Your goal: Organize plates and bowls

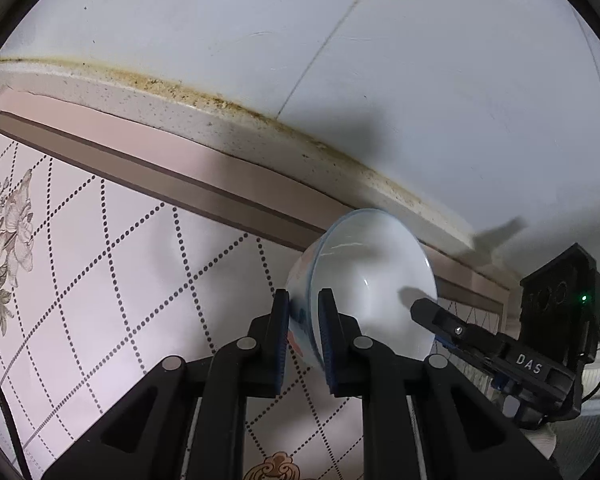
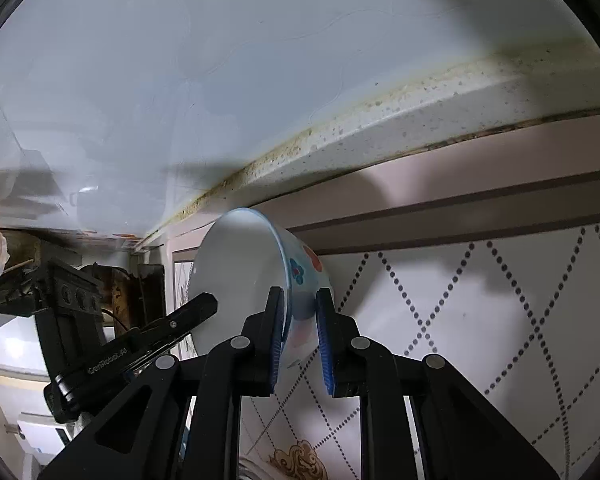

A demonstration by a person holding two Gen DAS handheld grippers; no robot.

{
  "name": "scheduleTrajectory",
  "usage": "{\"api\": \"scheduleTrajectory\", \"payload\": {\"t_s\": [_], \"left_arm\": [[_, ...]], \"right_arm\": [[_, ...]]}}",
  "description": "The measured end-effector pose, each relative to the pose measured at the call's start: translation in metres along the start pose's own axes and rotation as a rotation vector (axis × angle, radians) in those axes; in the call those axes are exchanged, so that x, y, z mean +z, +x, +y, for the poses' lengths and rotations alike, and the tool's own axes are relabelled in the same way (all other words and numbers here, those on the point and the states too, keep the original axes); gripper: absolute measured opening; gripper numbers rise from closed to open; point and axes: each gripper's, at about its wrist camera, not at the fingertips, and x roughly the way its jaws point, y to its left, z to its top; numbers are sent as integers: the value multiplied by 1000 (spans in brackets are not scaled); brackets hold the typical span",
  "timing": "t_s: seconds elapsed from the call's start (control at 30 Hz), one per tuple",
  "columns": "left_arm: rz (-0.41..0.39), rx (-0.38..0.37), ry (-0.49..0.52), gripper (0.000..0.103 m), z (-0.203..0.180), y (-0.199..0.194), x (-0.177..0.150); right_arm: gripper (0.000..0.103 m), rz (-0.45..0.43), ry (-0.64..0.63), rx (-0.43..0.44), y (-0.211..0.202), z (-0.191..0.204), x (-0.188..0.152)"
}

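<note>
**Bowl held at both sides, clear of the floor**

Both grippers are clamped on the rim of one bowl (image 1: 364,280). The left gripper (image 1: 303,336) has one pad inside the white hollow and one on the painted outer wall; the right gripper (image 2: 302,336) bites the opposite side of the rim in the same way. Each gripper shows in the other's view, reaching in from the far side of the bowl. The bowl is tipped on edge, its opening turned sideways, and it hangs in the air over the floor (image 1: 100,272) rather than resting on anything.

My reading is that this is the carrying step: the bowl has been picked up and is on its way to wherever bowls are gathered. No stack, rack or other plate shows clearly in either view, so the target cannot be named. The next move calls for both hands to travel together at the same pace, since a pull apart or a twist could slip the thin rim out of the pads. The bowl should be levelled before it is set down, and one gripper should let go only once it is supported.

Below is tiled floor with dotted diamond lines and flower motifs. Behind runs a speckled, stained skirting ledge (image 1: 260,136) under a pale wall (image 1: 340,40). There is dim clutter at the left of the right view.
</note>
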Motion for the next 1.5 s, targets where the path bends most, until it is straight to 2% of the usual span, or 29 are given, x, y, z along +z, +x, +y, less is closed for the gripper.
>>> {"api": "scheduleTrajectory", "payload": {"t_s": [0.3,0.5,0.63,0.97,1.23,1.5], "left_arm": [[-1,-31,37,12,-11,-33,-30],[-2,-53,82,13,-22,-65,-57],[-8,-62,125,13,-31,-85,-73],[3,-103,229,12,-71,-108,-152],[33,-135,306,13,-87,-117,-207],[81,-143,363,13,-99,-108,-251]], "right_arm": [[18,-44,-32,-16,-31,21,-24],[18,-89,-26,-17,-70,28,-55],[18,-112,-24,-32,-93,32,-84],[18,-185,11,-58,-163,18,-171],[18,-248,45,-73,-211,4,-252],[18,-287,88,-94,-236,-16,-310]]}}
